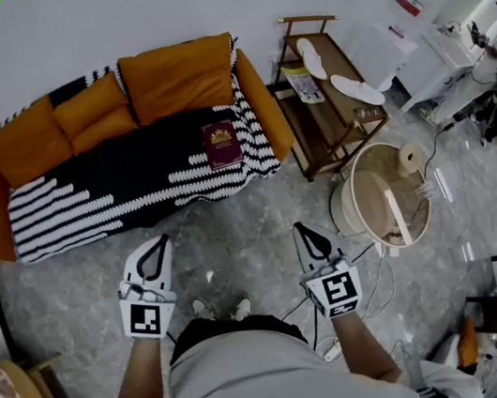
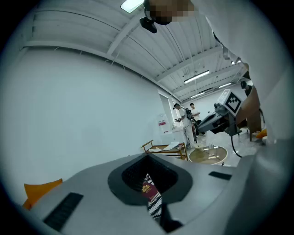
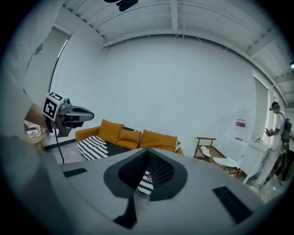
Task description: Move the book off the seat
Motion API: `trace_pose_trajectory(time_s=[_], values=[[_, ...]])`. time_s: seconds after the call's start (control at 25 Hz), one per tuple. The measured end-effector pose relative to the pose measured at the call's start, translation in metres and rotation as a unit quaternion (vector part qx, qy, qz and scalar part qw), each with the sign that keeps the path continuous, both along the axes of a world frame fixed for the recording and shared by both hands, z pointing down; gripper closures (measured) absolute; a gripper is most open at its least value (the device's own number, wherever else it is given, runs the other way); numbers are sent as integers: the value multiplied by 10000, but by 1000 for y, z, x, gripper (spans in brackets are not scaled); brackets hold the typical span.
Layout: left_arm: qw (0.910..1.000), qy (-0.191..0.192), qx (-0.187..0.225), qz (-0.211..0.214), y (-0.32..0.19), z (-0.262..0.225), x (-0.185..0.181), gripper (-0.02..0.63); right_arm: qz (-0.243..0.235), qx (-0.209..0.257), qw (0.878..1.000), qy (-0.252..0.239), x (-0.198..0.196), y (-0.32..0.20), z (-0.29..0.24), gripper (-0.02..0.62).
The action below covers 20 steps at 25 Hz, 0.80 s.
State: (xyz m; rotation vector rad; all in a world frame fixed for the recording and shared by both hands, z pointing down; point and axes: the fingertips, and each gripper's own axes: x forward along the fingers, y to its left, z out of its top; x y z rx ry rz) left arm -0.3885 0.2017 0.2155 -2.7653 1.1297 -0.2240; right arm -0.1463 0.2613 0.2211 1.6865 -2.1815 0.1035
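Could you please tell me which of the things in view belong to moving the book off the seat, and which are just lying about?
For the job: dark red book; sofa seat it lies on; left hand-held gripper and right hand-held gripper, both shut and empty.

Lying about: orange cushions; wooden rack; round tub beside it.
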Motion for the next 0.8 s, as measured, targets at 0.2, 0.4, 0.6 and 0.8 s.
trace_pose_trajectory(time_s=[0.2,0.4,0.6,0.8], values=[[10000,-35,15,61,-1,1,-7,589,78,-13,9999,-72,-15,1,-1,574],[9999,-56,-102,65,2,5,1,589,-102,250,9995,-186,-16,4,-8,574],[9999,-72,-77,83,12,5,25,589,-103,201,9994,-250,5,17,3,574],[9997,-93,-199,133,22,12,44,589,-82,-50,9988,-489,20,19,29,574]])
